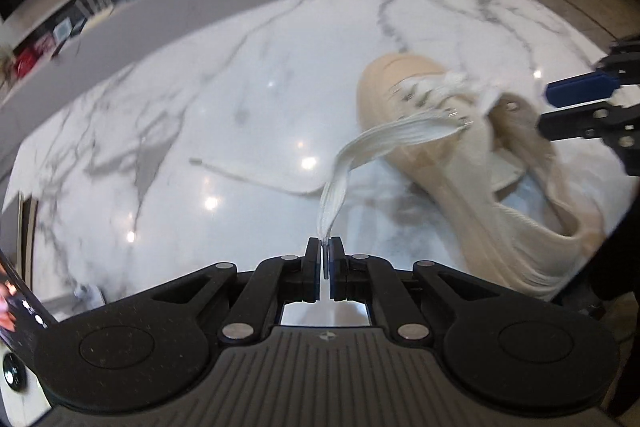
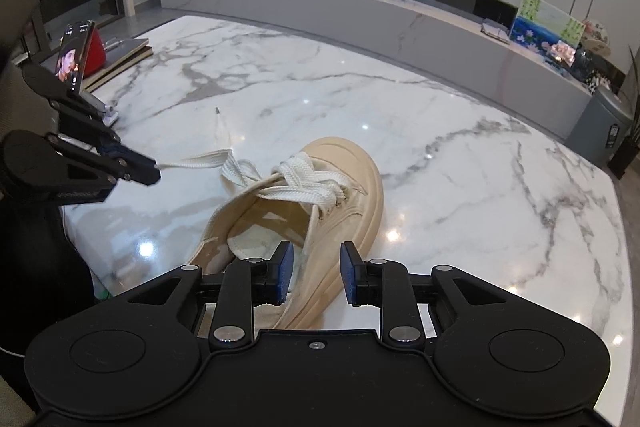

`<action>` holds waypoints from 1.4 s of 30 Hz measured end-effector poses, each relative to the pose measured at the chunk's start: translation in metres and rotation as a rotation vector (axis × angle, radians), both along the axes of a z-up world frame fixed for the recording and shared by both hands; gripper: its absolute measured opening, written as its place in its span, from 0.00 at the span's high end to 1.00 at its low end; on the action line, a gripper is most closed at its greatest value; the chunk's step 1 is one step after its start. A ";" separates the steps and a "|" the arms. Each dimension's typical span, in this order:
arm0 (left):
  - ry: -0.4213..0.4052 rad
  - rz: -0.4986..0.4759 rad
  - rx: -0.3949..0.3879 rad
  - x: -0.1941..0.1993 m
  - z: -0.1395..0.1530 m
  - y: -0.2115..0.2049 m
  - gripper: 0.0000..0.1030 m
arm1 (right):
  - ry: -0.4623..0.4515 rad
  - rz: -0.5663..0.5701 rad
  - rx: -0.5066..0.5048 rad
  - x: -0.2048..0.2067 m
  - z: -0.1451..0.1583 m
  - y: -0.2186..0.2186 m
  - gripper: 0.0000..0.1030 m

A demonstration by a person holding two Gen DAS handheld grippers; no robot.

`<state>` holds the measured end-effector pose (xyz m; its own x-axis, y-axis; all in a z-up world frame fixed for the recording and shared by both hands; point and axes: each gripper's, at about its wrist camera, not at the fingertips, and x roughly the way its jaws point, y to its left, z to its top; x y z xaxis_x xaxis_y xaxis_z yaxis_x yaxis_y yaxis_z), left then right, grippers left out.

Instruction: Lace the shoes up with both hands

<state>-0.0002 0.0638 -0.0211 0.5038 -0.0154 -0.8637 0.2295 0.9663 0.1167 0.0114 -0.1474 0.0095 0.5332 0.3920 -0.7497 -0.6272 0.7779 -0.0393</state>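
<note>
Pinching the white lace [image 1: 340, 163] flat between its closed jaws, the left gripper [image 1: 325, 247] draws that strand out sideways from the shoe [image 2: 320, 195], probably so the slack runs through the eyelets and the crossings tighten. The shoe, a beige low sneaker, lies on the marble table [image 2: 480, 163] with its toe pointing away from the person and its opening toward the right gripper [image 2: 316, 273]. From the shoe's upper eyelets the held lace stretches off the shoe's left side to the left gripper, taut enough to lift clear of the table; its loose tail lies on the marble left of the shoe. Several crossings are already in place over the tongue, so the lacing looks well along. The right gripper hangs just over the shoe's heel end with its blue pads [image 2: 285, 269] parted and nothing between them; it grips nothing, and seems kept there to steady the shoe or take a lace next. A phone [image 2: 74, 55] stands propped far left of the shoe.
</note>
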 end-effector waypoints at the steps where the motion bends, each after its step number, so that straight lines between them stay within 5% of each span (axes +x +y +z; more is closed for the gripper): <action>1: 0.012 0.020 -0.011 0.002 -0.003 0.003 0.93 | 0.002 -0.001 0.001 0.002 -0.001 0.001 0.77; 8: 0.064 0.151 -0.027 0.011 -0.017 0.023 0.65 | 0.015 -0.002 -0.004 0.010 -0.007 0.000 0.73; 16: 0.060 0.224 -0.047 0.017 -0.011 0.035 0.55 | 0.006 0.009 -0.006 0.008 -0.007 0.002 0.69; 32: -0.020 0.324 -0.072 0.047 0.007 0.049 0.52 | -0.009 0.022 -0.016 0.004 -0.007 0.005 0.66; 42: 0.004 0.372 -0.067 0.079 -0.011 0.054 0.52 | -0.006 0.022 -0.027 0.007 -0.009 0.007 0.65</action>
<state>0.0784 0.1178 -0.0319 0.4825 0.1118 -0.8688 -0.1379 0.9891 0.0507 0.0188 -0.1408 0.0004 0.5293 0.3835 -0.7568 -0.6440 0.7624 -0.0641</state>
